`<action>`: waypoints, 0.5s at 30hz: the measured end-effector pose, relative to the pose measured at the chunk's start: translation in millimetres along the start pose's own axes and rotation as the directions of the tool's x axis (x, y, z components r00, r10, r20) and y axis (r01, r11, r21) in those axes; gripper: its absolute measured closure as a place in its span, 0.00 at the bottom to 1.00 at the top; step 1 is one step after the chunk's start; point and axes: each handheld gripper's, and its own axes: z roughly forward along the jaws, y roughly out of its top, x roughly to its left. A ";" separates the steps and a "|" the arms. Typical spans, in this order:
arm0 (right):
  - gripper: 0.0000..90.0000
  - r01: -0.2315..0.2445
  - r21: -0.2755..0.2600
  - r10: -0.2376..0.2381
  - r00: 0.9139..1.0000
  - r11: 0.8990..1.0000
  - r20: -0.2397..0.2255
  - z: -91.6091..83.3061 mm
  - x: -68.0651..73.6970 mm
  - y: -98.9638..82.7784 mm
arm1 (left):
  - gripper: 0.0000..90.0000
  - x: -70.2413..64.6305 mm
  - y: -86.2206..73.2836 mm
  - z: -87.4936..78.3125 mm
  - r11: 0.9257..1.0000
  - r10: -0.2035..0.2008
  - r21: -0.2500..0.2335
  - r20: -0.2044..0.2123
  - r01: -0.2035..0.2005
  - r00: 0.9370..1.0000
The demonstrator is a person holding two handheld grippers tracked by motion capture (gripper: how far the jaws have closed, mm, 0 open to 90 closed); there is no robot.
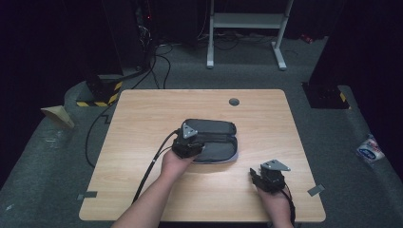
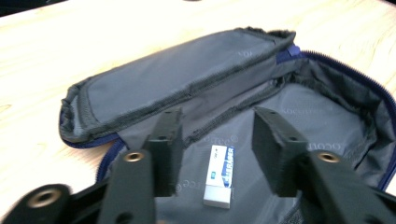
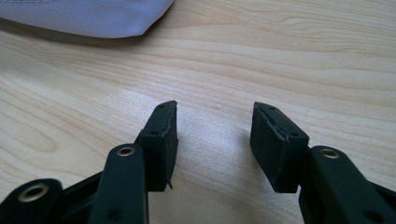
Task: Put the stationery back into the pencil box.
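Observation:
A dark grey zip pouch (image 1: 214, 140) lies open in the middle of the wooden table (image 1: 142, 118). In the left gripper view its lining (image 2: 299, 107) is exposed, and a small white eraser with a blue sleeve (image 2: 219, 175) lies inside on the bottom. My left gripper (image 2: 215, 140) hovers over the pouch with its jaws apart; the eraser rests below the gap, touching neither pad. In the high view my left gripper (image 1: 187, 142) sits at the pouch's left end. My right gripper (image 3: 214, 137) stands open over bare wood, at the front right of the table (image 1: 267, 178).
A round grommet hole (image 1: 234, 101) sits near the table's far edge. A corner of the pouch's pale outer fabric (image 3: 93, 18) lies ahead of the right gripper. Beyond the table stand a white frame (image 1: 247, 28) and cables on the floor.

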 end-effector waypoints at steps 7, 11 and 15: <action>0.56 0.000 0.000 0.000 1.000 1.000 0.000 0.0 0.0 0.0 | 0.38 10.9 -0.2 -10.8 0.999 -0.029 -0.028 -0.006 0.029 1.000; 0.56 0.000 0.000 0.000 1.000 1.000 0.000 0.0 0.0 0.0 | 0.31 15.3 -1.5 -14.4 0.998 -0.049 -0.036 -0.005 0.049 0.999; 0.56 0.001 0.000 -0.001 1.000 1.000 0.001 0.0 0.0 0.0 | 0.21 23.8 -3.9 -19.9 0.997 -0.065 -0.039 -0.009 0.065 0.998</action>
